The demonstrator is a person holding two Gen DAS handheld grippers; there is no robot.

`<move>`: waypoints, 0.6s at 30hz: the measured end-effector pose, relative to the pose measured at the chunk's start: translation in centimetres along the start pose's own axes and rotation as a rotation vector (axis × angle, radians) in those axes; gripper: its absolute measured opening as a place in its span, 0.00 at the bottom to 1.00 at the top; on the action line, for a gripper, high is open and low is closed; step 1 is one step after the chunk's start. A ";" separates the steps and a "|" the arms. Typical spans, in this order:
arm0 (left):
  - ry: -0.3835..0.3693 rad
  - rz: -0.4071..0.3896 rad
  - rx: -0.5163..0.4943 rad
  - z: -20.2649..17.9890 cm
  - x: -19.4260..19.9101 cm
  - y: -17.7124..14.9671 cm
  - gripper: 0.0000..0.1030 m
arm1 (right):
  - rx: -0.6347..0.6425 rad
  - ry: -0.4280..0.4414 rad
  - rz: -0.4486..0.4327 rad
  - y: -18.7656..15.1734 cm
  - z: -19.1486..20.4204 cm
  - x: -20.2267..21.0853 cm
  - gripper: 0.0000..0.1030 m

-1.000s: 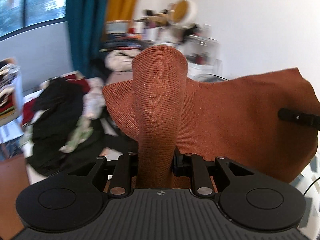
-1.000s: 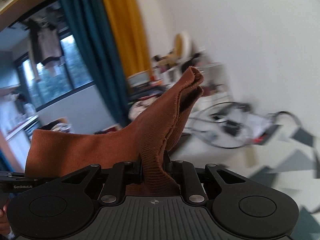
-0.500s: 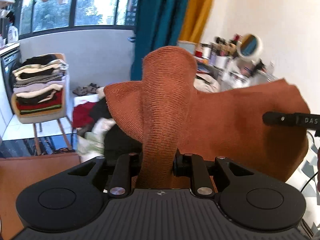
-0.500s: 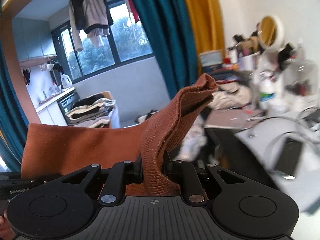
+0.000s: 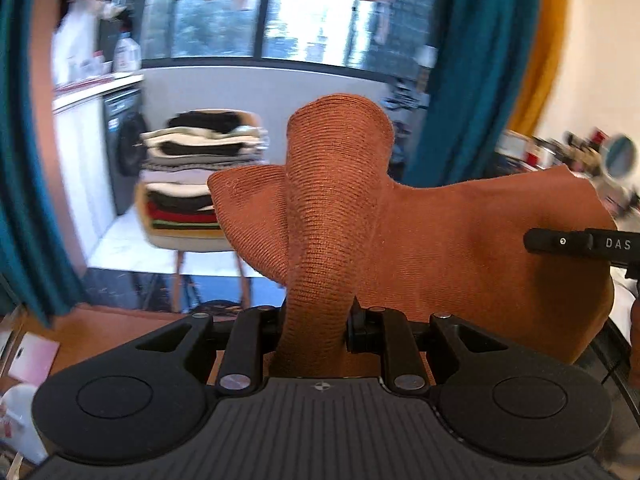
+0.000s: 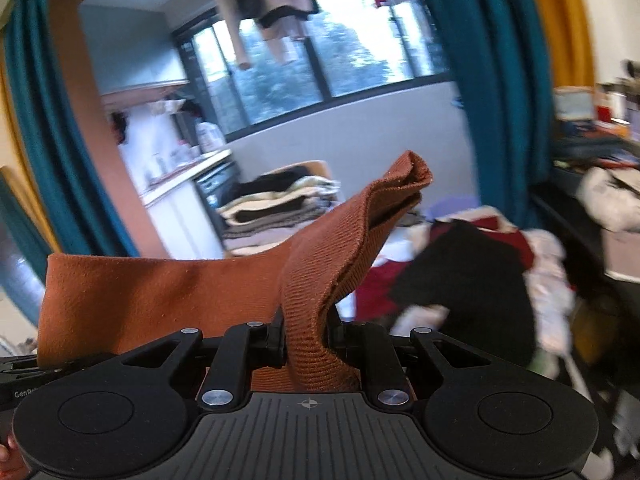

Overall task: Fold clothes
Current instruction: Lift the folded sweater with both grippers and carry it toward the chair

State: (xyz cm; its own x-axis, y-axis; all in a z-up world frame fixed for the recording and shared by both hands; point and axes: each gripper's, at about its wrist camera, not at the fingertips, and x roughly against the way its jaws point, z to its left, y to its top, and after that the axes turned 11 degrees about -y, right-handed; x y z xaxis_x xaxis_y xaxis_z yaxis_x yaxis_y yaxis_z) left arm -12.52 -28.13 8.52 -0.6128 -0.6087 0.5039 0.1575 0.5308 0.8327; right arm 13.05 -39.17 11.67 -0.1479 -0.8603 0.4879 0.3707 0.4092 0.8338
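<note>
the rust knit garment [image 5: 460, 264] hangs in mid-air, its long axis stretched between 2 clamps: left gripper [image 5: 314, 320] at lower centre, right gripper [image 6: 306, 336] likewise, each pinching 1 bunched end.

Left gripper [image 5: 316, 324] clamped, right gripper [image 6: 306, 336] clamped (both raised, side by side)

The rust cloth [image 5: 460, 256] hides the fingertips of both grippers. The other gripper [image 5: 580, 243] is cut off at the right edge. The clothes pile [image 6: 472, 280] is blurred.
</note>
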 end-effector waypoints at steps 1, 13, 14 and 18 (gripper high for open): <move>0.016 -0.001 0.008 1.1 -0.2 0.5 0.21 | 0.010 0.018 0.002 0.5 1.2 -1.2 0.15; 0.071 0.025 0.043 14.6 -10.8 8.1 0.21 | 0.017 0.100 0.042 5.7 9.5 -18.3 0.15; 0.061 0.034 0.048 15.8 -12.4 9.5 0.21 | 0.009 0.098 0.043 6.4 9.5 -20.0 0.15; 0.028 0.058 0.040 19.6 -18.4 15.3 0.21 | -0.029 0.065 0.046 10.4 9.5 -26.9 0.15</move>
State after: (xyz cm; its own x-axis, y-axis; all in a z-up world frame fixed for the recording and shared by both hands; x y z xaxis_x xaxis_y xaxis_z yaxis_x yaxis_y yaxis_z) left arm -14.01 2.71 7.47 -0.5819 -0.5922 0.5574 0.1606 0.5881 0.7926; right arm 12.21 -8.86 9.67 -0.0710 -0.8589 0.5072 0.4025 0.4405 0.8024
